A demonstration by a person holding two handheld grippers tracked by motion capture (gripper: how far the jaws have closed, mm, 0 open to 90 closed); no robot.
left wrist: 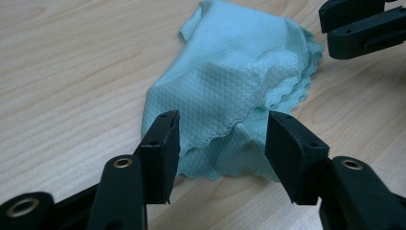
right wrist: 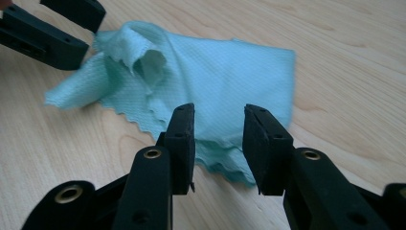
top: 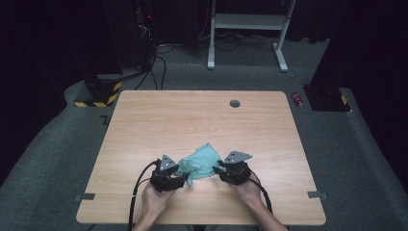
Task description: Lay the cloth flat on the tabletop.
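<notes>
A crumpled light-teal cloth (top: 198, 161) with scalloped edges lies on the wooden table (top: 192, 120), near the front. My left gripper (top: 182, 179) is at the cloth's left front corner, open, its jaws either side of the cloth's near edge (left wrist: 222, 139) without closing on it. At the cloth's right side my right gripper (top: 217, 167) is open too, and the cloth's near edge (right wrist: 218, 143) lies between and beyond its jaws. The cloth (left wrist: 234, 76) is bunched into folds, with one raised fold (right wrist: 143, 57) near the left gripper's jaws.
A round grommet hole (top: 235, 103) sits at the table's far edge. On the carpet beyond stand a white desk frame (top: 248, 29), a yellow-black striped base (top: 98, 94) and cables. A red can (top: 297, 99) lies off the table's right far corner.
</notes>
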